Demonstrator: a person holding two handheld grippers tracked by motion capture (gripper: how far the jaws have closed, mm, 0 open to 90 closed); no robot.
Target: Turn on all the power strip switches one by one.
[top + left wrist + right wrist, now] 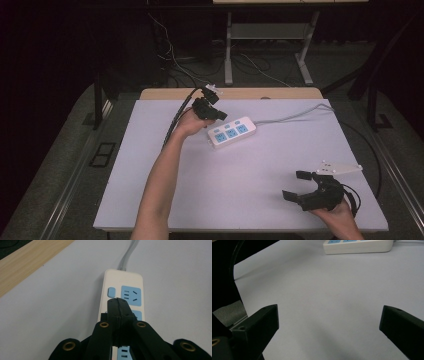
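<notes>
A white power strip (pixel 232 131) with blue sockets lies toward the back of the white board, left of centre. My left gripper (pixel 218 114) hovers just above the strip's near end, jaws shut with nothing between them. In the left gripper view the closed tips (pixel 118 301) sit over the strip (pixel 123 282), beside its blue switch (pixel 111 292) and first socket. My right gripper (pixel 295 185) is held low at the front right, jaws wide open and empty. The right gripper view has its jaws (pixel 329 317) apart over bare board, with the strip (pixel 357 246) far off.
The strip's grey cord (pixel 295 116) runs off to the back right. The white board (pixel 240 175) covers a wooden table whose edge (pixel 250 93) shows at the back. Beyond are a dark floor, loose cables and a metal desk frame (pixel 270 45).
</notes>
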